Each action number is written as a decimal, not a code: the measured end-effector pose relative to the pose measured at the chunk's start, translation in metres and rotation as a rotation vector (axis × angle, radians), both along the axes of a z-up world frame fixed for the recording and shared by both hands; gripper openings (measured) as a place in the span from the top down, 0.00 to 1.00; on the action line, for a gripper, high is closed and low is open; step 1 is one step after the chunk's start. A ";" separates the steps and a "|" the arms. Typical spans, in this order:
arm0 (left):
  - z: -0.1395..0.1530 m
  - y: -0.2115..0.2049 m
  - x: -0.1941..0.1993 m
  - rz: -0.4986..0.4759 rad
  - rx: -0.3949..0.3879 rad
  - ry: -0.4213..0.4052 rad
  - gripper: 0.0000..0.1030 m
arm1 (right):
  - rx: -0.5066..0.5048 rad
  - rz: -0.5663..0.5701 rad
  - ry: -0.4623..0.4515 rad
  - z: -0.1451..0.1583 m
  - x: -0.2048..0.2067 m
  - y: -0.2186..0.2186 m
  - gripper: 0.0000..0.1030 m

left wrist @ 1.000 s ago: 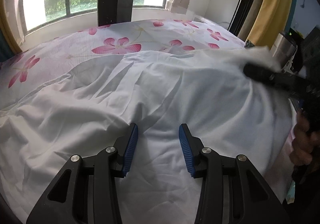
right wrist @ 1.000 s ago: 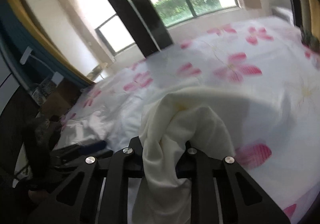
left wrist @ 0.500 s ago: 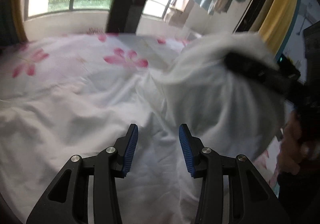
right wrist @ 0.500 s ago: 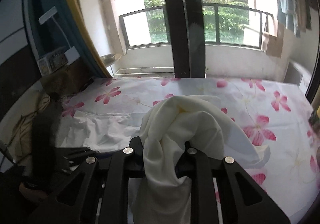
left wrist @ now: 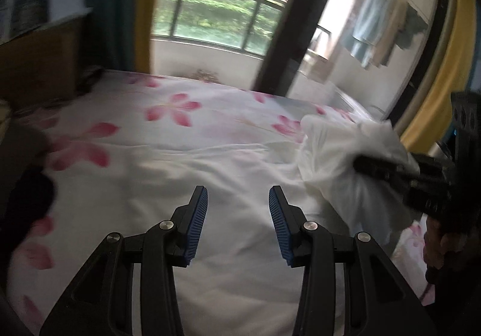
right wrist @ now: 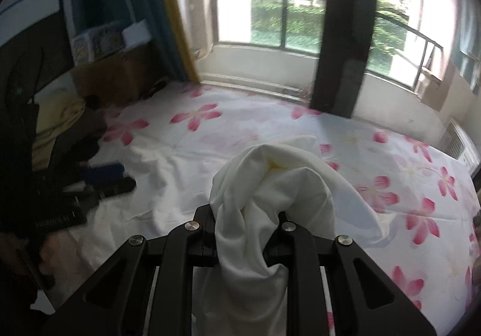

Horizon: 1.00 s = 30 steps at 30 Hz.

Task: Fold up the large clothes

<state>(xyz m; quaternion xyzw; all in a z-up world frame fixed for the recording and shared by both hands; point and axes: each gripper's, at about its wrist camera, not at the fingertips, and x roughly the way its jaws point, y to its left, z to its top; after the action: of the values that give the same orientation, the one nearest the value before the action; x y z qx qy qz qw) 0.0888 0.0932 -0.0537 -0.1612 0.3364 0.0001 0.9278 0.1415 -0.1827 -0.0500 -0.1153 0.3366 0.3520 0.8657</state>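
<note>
A bunched white garment (right wrist: 270, 185) is being gripped by the right tongs (right wrist: 245, 233) over the bed (right wrist: 390, 155); the left tongs (left wrist: 237, 221), at nine o'clock, are being held apart, empty.

Both grippers are black with silver screws; the left gripper (left wrist: 238, 224) has ribbed blue fingers (left wrist: 197, 224).
</note>
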 end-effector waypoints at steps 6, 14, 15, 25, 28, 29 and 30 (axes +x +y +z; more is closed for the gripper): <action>-0.002 0.037 -0.019 0.085 -0.001 -0.009 0.56 | -0.092 0.098 0.046 -0.024 -0.015 0.044 0.75; 0.000 0.069 -0.038 0.152 0.004 -0.016 0.56 | -0.112 0.295 0.082 -0.029 -0.039 0.083 0.53; 0.000 0.073 -0.040 0.162 0.004 -0.014 0.56 | -0.103 0.343 0.101 -0.030 -0.045 0.089 0.53; 0.005 0.080 -0.052 0.184 0.016 0.009 0.56 | -0.075 0.572 0.153 -0.037 -0.080 0.103 0.53; 0.002 0.065 -0.046 0.123 0.007 0.027 0.56 | -0.037 0.534 0.133 -0.023 -0.071 0.084 0.53; 0.001 0.061 -0.045 0.107 0.005 0.032 0.56 | -0.023 0.511 0.123 -0.019 -0.068 0.075 0.53; -0.002 0.053 -0.042 0.066 0.001 0.041 0.56 | -0.009 0.483 0.112 -0.013 -0.064 0.064 0.53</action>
<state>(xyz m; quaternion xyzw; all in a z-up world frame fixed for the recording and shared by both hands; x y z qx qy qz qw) 0.0472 0.1461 -0.0552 -0.1715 0.3499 0.0343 0.9203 0.0775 -0.1189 -0.0635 -0.1767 0.3482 0.5532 0.7359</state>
